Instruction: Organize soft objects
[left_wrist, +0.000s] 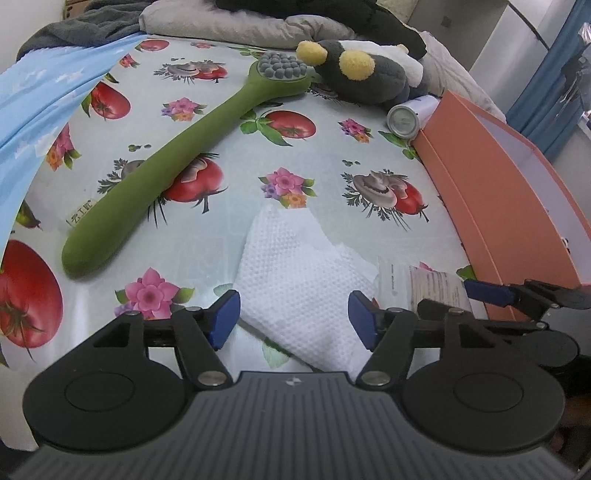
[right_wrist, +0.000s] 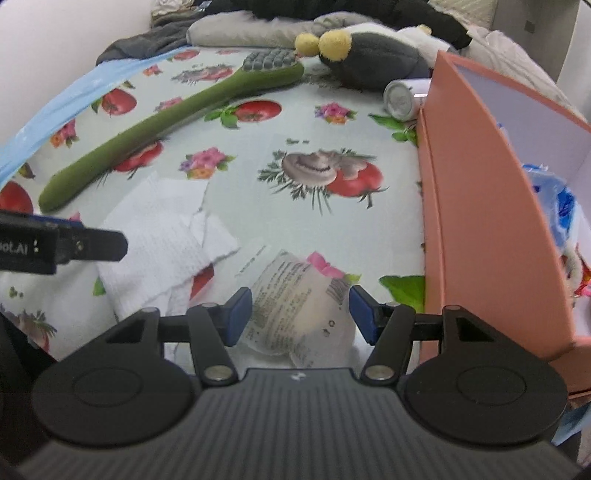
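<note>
A white waffle-textured cloth (left_wrist: 295, 266) lies crumpled on the flowered tablecloth. My left gripper (left_wrist: 294, 319) is open and straddles its near part, pads clear of it. To its right lies a clear printed packet (right_wrist: 295, 302). My right gripper (right_wrist: 301, 316) stands open over the packet, which sits between the jaws. A long green plush brush (left_wrist: 159, 173) lies diagonally at the left. At the back rests a dark grey plush toy (left_wrist: 362, 77) with yellow patches. The same cloth (right_wrist: 159, 229) shows in the right wrist view.
An orange box (right_wrist: 480, 206) stands open along the right, with blue and white items inside. A white can (left_wrist: 404, 120) lies by its far corner. A light blue sheet (left_wrist: 44, 96) drapes at the left. Grey pillows (left_wrist: 221, 22) and dark fabric pile up behind.
</note>
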